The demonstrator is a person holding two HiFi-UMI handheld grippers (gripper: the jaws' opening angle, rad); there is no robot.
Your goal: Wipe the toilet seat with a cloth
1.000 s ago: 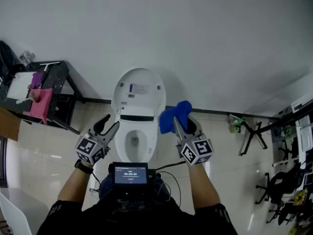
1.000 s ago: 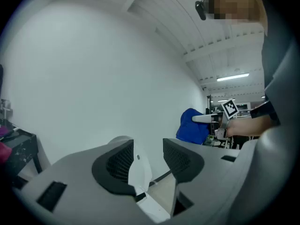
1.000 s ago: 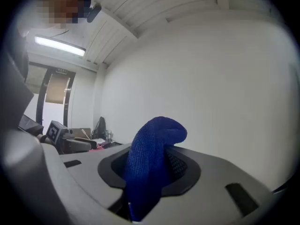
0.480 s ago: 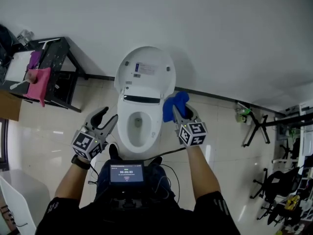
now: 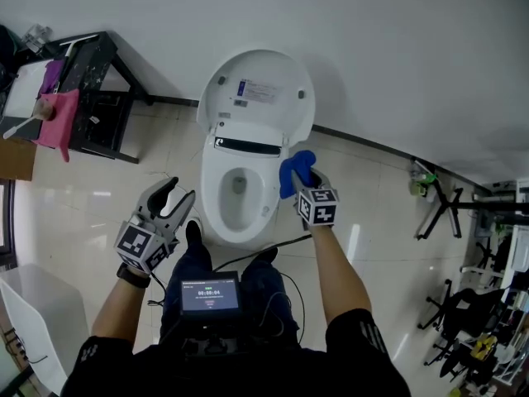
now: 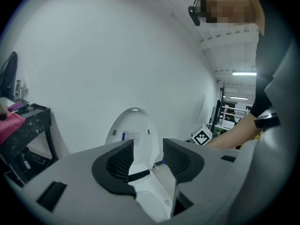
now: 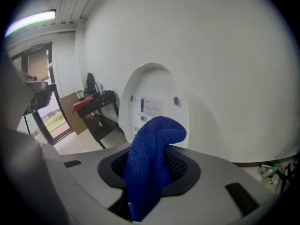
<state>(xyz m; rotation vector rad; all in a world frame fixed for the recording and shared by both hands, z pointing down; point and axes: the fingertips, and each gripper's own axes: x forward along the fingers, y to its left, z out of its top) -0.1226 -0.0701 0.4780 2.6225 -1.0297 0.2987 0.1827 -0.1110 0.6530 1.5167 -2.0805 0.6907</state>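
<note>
- The blue cloth (image 7: 152, 163) sits pinched between the jaws of the right gripper (image 7: 151, 172), its folded top bulging up past them.
- Those jaws, closed on the cloth, hang at the right rim of the toilet seat (image 5: 235, 230); I cannot tell whether the cloth touches it.
- Straight ahead of them the lid (image 7: 152, 97) stands raised against the wall.
- The left gripper (image 6: 145, 156) has its jaws apart and empty, aimed at the toilet from its left side.
- Well left of those jaws stands a black table (image 5: 91, 98) with a pink rag (image 5: 59, 122) draped on it.
</note>
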